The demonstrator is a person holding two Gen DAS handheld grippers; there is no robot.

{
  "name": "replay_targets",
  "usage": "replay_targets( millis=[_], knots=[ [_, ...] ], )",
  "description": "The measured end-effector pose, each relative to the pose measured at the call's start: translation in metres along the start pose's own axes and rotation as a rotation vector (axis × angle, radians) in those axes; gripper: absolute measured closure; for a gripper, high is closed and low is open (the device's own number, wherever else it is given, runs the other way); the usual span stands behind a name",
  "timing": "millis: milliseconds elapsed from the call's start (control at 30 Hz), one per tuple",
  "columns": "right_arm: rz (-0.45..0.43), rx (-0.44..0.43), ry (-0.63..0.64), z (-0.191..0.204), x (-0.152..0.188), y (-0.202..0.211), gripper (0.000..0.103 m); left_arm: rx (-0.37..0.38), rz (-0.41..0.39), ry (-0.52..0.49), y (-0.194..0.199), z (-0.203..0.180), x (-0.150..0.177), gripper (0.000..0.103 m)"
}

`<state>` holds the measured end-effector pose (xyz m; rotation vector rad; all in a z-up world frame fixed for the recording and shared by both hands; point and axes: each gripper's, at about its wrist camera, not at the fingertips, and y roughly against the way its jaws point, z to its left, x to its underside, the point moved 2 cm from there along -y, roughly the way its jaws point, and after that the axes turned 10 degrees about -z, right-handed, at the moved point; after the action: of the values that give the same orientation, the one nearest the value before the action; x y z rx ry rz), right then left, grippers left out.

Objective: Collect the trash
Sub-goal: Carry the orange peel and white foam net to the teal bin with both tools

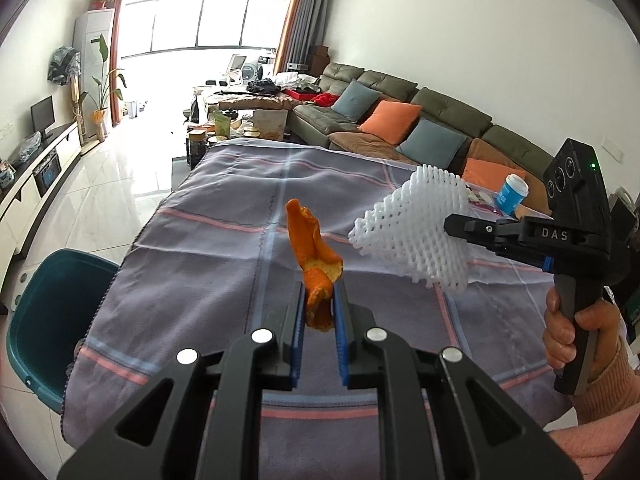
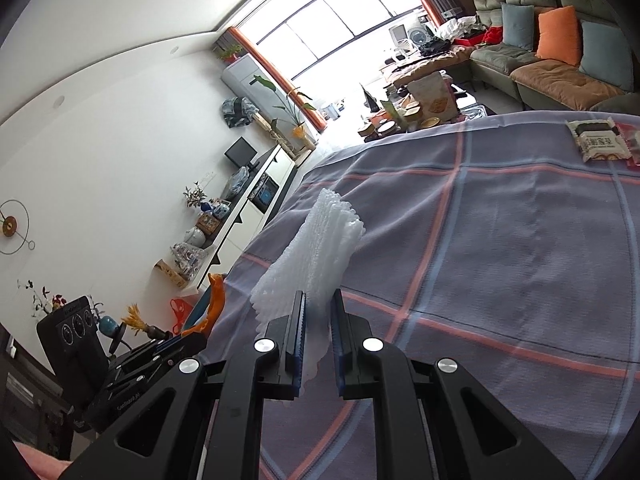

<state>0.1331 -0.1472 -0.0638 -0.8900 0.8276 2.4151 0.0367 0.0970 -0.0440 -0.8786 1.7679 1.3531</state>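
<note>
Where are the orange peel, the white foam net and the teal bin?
orange peel (image 1: 316, 256): left wrist view, middle of the strip above the claw.
white foam net (image 2: 316, 248): right wrist view, middle of the mesh.
teal bin (image 1: 48, 300): left wrist view, inner wall.

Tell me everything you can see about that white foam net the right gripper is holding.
The white foam net is a soft, flattened sleeve of open diamond mesh, the kind that wraps fruit. It looks like light plastic foam, slightly crumpled, its layered edge fanning out in the right wrist view. The right gripper is shut on it and holds it in the air above the plaid tablecloth. Nothing else touches it.
</note>
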Motion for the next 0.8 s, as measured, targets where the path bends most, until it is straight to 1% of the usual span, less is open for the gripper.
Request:
replay_targets(
  millis=[233, 800],
  knots=[
    [0.012, -0.017, 0.018, 0.005, -0.002, -0.009, 0.091, -0.018, -0.008, 0.009, 0.012, 0.007, 0.000, 0.088],
    [0.038, -0.055, 0.037, 0.020, 0.004, -0.023, 0.091, -0.071, -0.014, 0.043, 0.025, 0.031, 0.001, 0.088]
  ],
)
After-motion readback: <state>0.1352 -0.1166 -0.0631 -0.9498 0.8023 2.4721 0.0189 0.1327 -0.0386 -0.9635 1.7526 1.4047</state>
